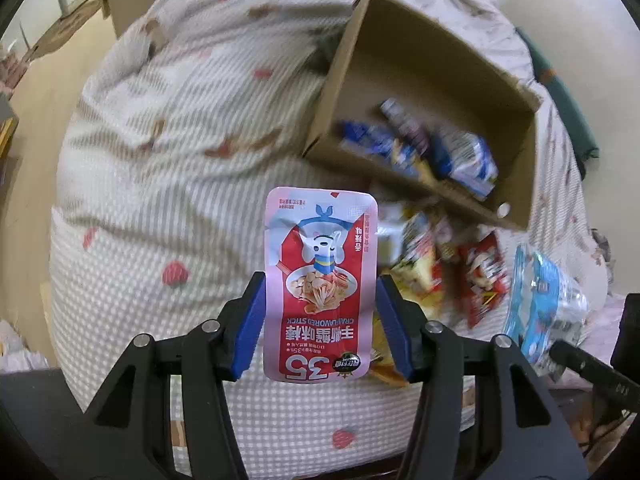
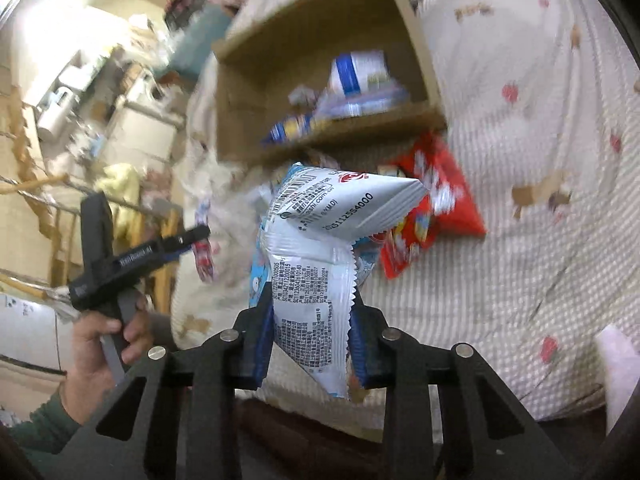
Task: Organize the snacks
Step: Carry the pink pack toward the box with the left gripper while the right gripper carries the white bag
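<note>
Here, two handheld grippers each carry a snack packet above a bed covered in a white waffle-textured bedspread printed with small red strawberries.

Seen from the left wrist, the left gripper is clamped on a pink and red crab stick pouch. Its blue-padded fingers press on the pouch's two long edges, with the jaws partly closed to the width of the pouch. The pouch stands upright between them, its printing upside down to the camera, and it is lifted clear of the bedspread.

Seen from the right wrist, the right gripper grips a silvery white wrapper with small printed text and a barcode. The jaws stand narrow, pinching the wrapper's lower half; its upper part bends over to the right, above the pads. No earlier view is given for comparison.

An open cardboard box lies on the bed beyond both grippers, with blue and white packets already inside. Just in front of the box, loose on the bedspread, are more snacks, blurred: a red packet, yellow ones, and a crinkled blue and clear bag.

At the left of the right wrist view, a person's hand in a dark green sleeve holds the handle of the other gripper, which carries its pouch edge-on.
</note>
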